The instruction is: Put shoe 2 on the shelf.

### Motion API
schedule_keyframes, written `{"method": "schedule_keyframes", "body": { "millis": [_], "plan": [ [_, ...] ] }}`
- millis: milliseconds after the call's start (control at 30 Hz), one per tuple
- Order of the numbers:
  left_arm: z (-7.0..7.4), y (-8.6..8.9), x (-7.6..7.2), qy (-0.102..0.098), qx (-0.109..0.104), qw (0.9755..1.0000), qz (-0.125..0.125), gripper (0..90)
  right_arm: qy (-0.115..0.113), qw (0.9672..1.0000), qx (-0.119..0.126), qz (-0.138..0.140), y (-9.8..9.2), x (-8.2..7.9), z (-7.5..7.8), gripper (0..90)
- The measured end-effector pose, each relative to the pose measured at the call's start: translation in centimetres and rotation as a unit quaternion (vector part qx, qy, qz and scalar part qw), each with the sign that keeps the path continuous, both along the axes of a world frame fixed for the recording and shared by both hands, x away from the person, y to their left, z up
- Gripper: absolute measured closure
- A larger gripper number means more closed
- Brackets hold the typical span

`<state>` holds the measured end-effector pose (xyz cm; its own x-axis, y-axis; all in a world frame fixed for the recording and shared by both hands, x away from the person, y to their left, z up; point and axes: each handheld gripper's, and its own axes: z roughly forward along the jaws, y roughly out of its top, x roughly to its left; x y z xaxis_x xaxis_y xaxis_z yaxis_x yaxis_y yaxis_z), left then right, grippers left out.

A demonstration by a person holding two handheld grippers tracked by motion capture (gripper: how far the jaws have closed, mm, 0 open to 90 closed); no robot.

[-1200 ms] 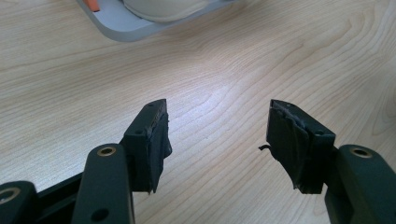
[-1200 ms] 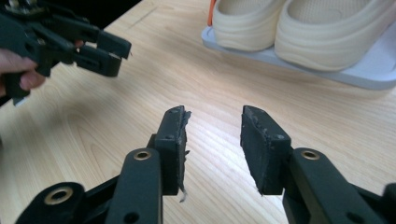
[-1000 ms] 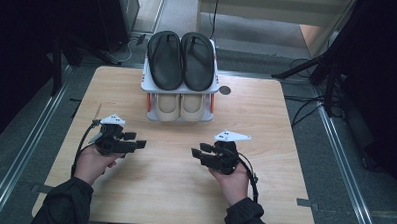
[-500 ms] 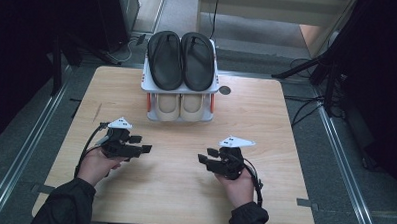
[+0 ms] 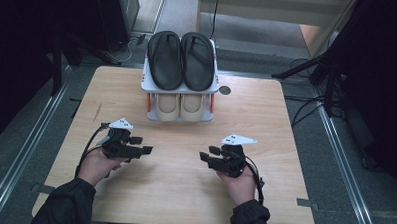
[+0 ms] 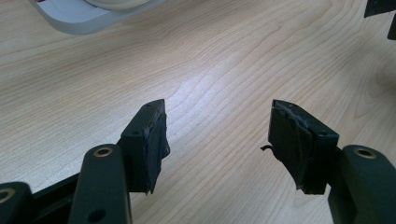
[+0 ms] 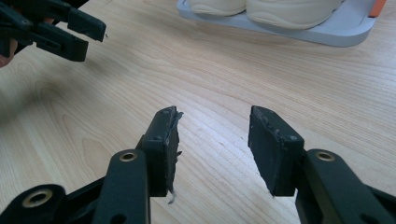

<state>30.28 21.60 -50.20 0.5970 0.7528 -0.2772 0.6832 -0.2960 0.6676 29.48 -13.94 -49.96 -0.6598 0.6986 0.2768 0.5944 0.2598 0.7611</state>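
High view shows my left gripper (image 5: 144, 150) and right gripper (image 5: 205, 156) facing each other over bare desk (image 5: 183, 191), both with jaws apart, just opening, nothing between them; the shoe rack (image 5: 179, 116) sits well ahead.

cream shoes (image 5: 179, 105) half hidden under rack's upper shelf (image 5: 145, 82), toes cropped
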Motion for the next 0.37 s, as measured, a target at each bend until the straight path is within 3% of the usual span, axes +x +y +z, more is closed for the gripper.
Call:
{"method": "schedule_keyframes", "body": {
  "millis": [367],
  "plan": [
    [-0.40,-0.45,-0.08,-0.001,0.013,0.9999,-0.004,35.3,0.002,1.0000,-0.005,0.000,-0.05,0.33,-0.05,54.0]
  ]
}}
